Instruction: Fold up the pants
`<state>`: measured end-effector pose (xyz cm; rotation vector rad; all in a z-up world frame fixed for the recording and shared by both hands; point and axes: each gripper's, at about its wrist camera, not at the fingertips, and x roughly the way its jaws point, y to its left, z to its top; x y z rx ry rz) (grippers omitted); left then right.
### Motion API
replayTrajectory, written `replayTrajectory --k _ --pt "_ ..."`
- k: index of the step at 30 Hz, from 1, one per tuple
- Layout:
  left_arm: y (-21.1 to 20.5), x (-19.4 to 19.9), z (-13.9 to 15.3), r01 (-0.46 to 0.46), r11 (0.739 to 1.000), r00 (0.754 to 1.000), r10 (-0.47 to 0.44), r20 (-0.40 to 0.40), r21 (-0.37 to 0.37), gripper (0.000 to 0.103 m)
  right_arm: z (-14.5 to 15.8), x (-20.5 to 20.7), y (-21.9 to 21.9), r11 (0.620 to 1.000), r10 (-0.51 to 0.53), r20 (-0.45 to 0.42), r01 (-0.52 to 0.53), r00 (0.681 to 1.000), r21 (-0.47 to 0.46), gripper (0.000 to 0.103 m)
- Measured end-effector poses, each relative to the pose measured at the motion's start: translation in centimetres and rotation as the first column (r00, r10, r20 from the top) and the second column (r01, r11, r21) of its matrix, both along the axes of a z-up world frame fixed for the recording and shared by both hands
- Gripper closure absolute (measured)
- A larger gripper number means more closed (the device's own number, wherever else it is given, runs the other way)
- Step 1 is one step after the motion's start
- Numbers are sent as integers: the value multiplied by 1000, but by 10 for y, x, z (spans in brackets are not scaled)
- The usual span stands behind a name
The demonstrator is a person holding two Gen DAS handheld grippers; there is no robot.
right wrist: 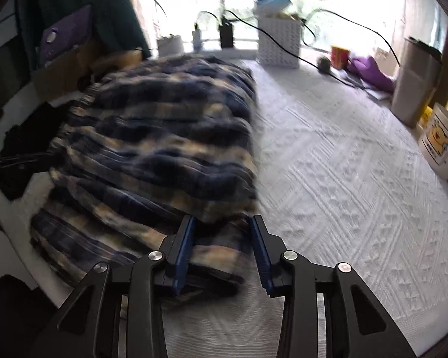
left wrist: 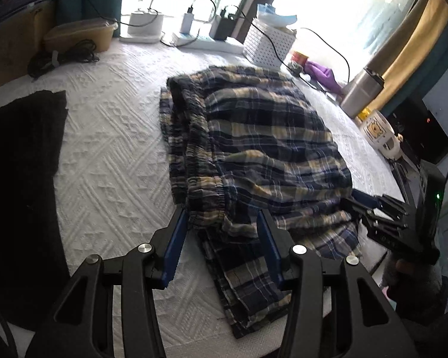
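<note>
Plaid pants: heaped at frame centre on the white textured bedspread. Left gripper: seen at lower centre, clamped on the bunched elastic waistband. Right gripper: seen at lower centre, jaws set around the folded fabric edge; actual clamping cannot be told.

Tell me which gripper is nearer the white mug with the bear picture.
Right. The right gripper sits at the plaid pants' edge on the side of the mug; the left gripper straddles the elastic waistband, on the pants' far side from it.
</note>
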<state>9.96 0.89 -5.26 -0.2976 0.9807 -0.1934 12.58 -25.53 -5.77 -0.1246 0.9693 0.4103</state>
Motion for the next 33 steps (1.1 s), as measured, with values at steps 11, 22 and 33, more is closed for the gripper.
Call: replayTrajectory --k 11,22,33 --pt "-2 3 2 39 998 999 -39 3 -55 55 8 9 -15 999 -33 1 33 999 38 63" --pt "23 8 25 15 999 999 -14 42 -30 55 30 40 -34 993 -99 46 95 994 74 63" --pt "38 68 29 -27 999 994 25 102 23 55 29 77 -23 993 -86 45 82 995 83 62"
